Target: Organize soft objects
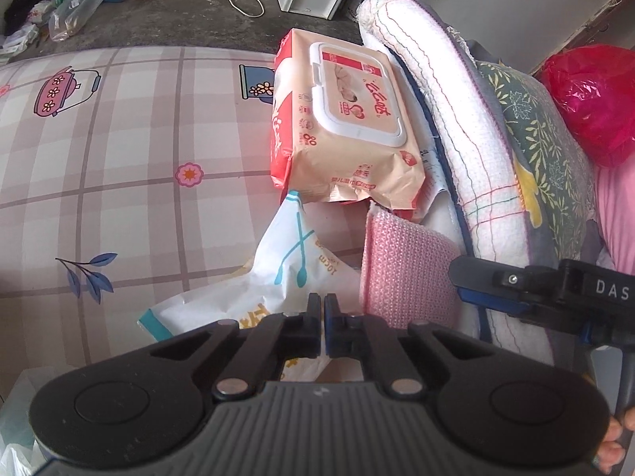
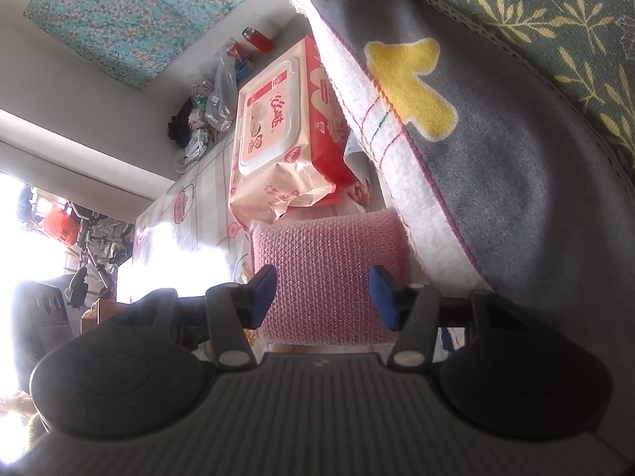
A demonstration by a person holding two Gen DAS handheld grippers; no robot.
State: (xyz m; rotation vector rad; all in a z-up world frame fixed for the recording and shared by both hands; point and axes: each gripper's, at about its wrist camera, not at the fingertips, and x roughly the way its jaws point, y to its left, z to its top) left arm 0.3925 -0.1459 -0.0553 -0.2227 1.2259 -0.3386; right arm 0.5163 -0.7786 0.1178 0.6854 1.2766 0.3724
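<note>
We see left gripper point(image 1: 322, 319) with fingers pressed together, holding nothing, over white cotton-swab bag point(image 1: 274, 277) on plaid-covered surface point(image 1: 119, 166). Wet-wipes pack point(image 1: 341, 119) lies beyond bag. Pink knitted sponge point(image 2: 329, 273) just beside folded white towel point(image 1: 448, 127). Our right gripper point(image 2: 322, 291) spread apart, fingers flanking sponge, contact unclear. Grey cushion point(image 2: 496, 166) rightmost.

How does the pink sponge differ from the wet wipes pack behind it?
The pink sponge is plain knitted mesh; the wet wipes pack is glossy printed plastic with a white lid. The sponge is smaller. The sponge sits between the open right gripper fingers; the pack is untouched. Both rest beside the folded towel.
</note>
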